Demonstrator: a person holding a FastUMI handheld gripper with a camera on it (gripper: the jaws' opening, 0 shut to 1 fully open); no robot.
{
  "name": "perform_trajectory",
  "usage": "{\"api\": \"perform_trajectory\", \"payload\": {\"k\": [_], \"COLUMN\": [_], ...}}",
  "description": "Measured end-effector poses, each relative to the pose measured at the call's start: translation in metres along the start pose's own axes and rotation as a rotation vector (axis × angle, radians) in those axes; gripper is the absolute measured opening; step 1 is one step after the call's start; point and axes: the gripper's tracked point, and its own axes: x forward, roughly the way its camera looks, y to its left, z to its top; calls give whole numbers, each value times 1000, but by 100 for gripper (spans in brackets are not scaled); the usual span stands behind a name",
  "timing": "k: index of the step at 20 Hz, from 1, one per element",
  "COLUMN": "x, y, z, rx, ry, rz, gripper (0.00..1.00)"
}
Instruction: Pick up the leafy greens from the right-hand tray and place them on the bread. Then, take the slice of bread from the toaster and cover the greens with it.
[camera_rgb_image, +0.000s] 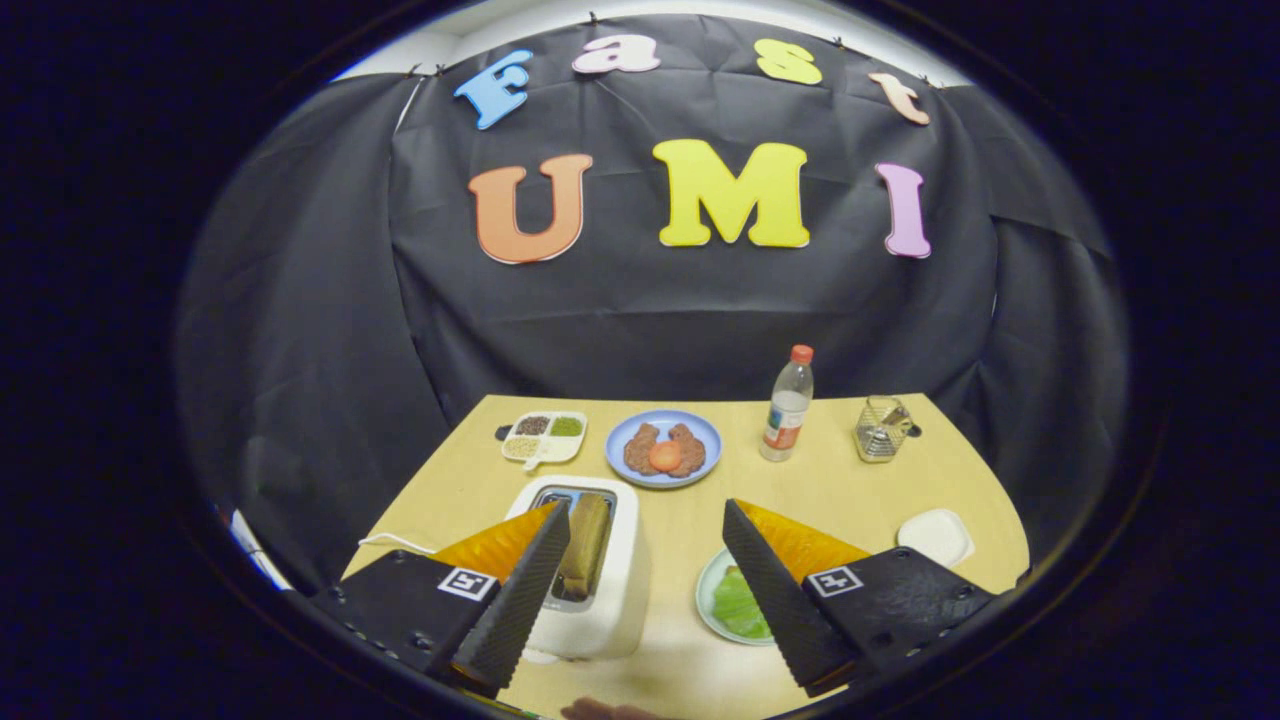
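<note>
Wide-spread and holding nothing, the tool (645, 520) hangs above the surface (850, 490), its fingers (775, 590) well apart. Taking the white toaster (590, 570) as landmark: the bread slice (585, 545) stands upright in its slot, long axis running away from the camera, just beside the left finger. Right of the toaster, the leafy greens (738, 603) lie on a pale tray (708, 600), partly hidden under the right finger. Judged from this, the greens lie nearer the right finger, so the tool should shift rightward and descend.

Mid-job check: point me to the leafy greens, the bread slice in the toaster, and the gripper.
leafy greens (738, 603): gripper view, on the visible green leaf.
bread slice (585, 545): gripper view, on its top crust edge in the slot.
gripper (646, 520): gripper view, midway between its open, empty fingers.
</note>
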Motion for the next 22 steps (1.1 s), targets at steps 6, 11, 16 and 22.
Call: {"api": "perform_trajectory", "payload": {"k": [6,11,16,22], "x": [44,70,75,58], "y": [34,35,37,39], "z": [-29,-42,-46,-24], "rx": [46,116,73,39], "ry": [124,227,271,227], "rz": [-7,-82,-104,-45], "gripper": [90,63,19,12]}}
